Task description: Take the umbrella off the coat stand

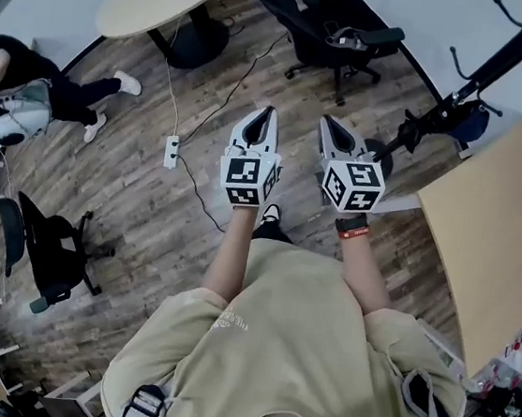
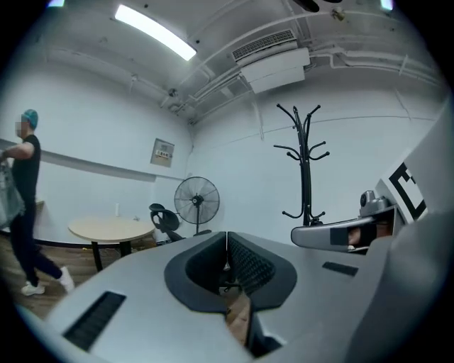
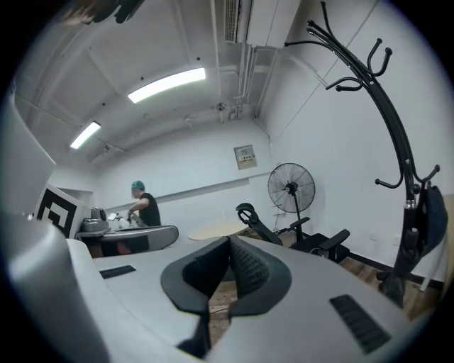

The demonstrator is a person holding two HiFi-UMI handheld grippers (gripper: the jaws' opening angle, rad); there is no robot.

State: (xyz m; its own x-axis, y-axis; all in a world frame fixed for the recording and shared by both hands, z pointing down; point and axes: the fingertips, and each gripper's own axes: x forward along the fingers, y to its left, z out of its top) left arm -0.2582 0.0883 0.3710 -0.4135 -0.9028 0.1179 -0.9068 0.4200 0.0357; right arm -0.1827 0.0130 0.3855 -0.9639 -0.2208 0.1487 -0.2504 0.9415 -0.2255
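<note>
Forearms (image 1: 233, 251) stretched forward, parallel; left gripper (image 1: 267, 114), right gripper (image 1: 329, 124) both clenched, empty.

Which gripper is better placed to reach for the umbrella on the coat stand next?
Right, probably. The right gripper sits nearer the coat stand, and the umbrella hangs close at its view's right edge; the left gripper is farther off. Both are shut and empty.

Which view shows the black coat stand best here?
The right gripper view: the black, curved-hooked coat stand is close and large, from hooks almost to base. The left gripper view shows it small and distant, its foot hidden. The head view catches it slanting, cut by the frame's corner.
</note>
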